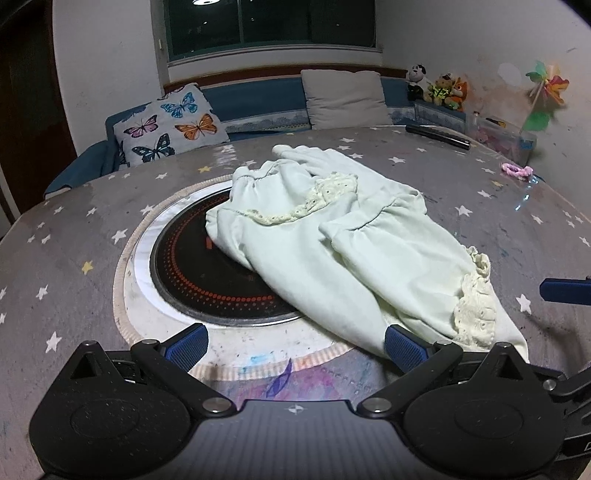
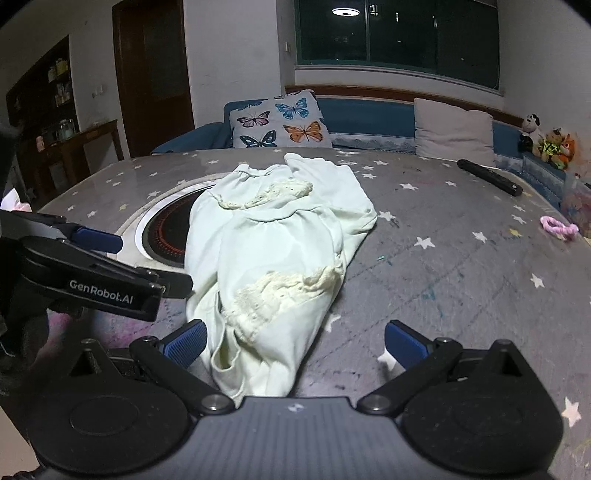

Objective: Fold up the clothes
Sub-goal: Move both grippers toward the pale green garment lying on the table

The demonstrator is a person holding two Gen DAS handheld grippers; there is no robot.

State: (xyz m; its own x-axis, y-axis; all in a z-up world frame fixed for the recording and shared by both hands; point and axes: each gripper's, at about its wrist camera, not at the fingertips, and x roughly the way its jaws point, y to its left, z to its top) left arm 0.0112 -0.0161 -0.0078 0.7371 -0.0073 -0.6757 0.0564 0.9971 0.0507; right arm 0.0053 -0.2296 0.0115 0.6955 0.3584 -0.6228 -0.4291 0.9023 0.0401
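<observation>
Garment (image 2: 273, 251) between the right gripper's (image 2: 295, 345) spread fingers (image 2: 186, 343).

Dark window (image 1: 273, 22) above a blue sofa (image 1: 255, 99); brown door (image 2: 151, 74) on white wall (image 2: 236, 55)

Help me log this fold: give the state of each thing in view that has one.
Left gripper: open, empty.
Right gripper: open, empty.
Garment: crumpled, unfolded, partly covering the cooktop.
Cooktop: set in the table, red ring pattern showing.
Window: shut, dark outside.
</observation>
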